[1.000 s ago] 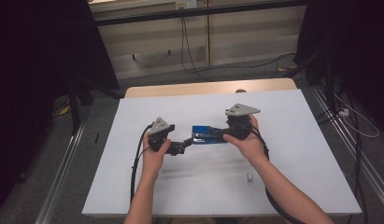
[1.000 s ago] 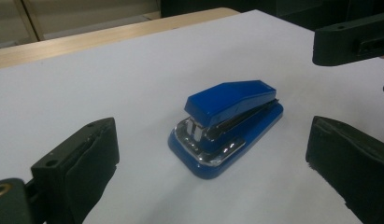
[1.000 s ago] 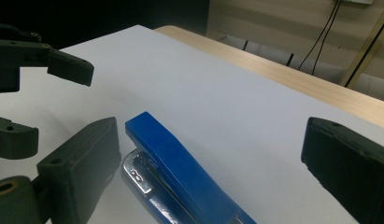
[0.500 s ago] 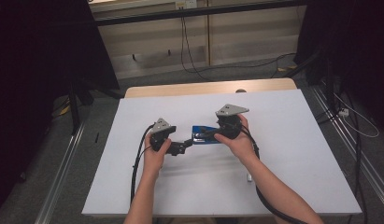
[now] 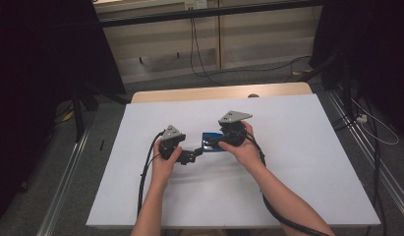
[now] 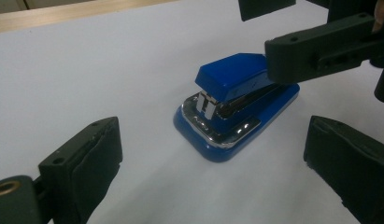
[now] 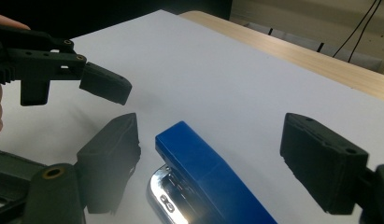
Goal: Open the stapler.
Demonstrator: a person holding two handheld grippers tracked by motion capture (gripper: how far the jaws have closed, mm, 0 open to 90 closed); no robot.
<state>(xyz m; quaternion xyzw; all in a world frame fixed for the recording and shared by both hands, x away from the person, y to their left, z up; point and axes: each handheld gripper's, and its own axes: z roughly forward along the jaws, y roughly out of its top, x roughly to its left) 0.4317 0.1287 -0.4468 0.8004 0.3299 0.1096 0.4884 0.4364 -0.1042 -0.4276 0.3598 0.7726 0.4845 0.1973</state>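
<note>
White table covering point(image 5: 298, 162) is seen bearing a blue metal-trimmed stapler point(image 6: 234, 105) near its middle, flanked by the wide-open left gripper point(image 6: 217, 163) and straddled, untouched, by the just-narrowing right gripper point(image 7: 222, 161).

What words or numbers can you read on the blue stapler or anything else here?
There are none to read.
Stapler: plain blue top and shiny metal, no letters or numbers on the sides that show.
Left gripper and right gripper: plain black, no labels.
Table: plain white, no writing.
</note>
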